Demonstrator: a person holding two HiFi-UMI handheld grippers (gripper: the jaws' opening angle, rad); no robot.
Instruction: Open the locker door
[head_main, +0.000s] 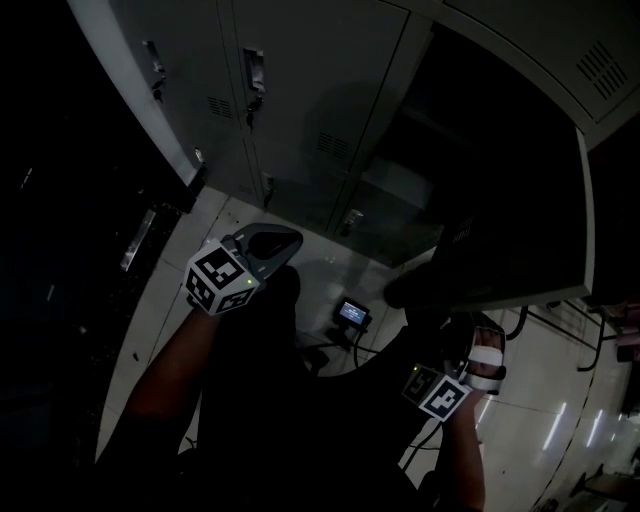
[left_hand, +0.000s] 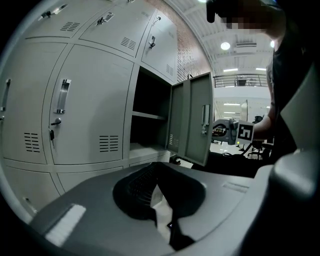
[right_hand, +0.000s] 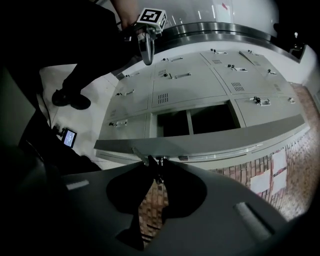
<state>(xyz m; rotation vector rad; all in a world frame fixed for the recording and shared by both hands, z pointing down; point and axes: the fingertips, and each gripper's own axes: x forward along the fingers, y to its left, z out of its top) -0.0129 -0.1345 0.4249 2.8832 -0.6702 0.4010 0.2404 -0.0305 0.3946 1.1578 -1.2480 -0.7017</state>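
The grey locker door stands swung wide open, and the dark compartment shows behind it. In the right gripper view the door runs edge-on just ahead of my right gripper, with its handle right at the fingertips. A gap shows between those jaws, and I cannot tell whether they touch the handle. The left gripper view shows the right gripper beside the door's free edge. My left gripper hangs away from the lockers, shut and empty.
Closed lockers with latch handles fill the wall to the left of the open one. A small lit screen and cables lie on the pale floor by the person's feet. A brick wall adjoins the locker row.
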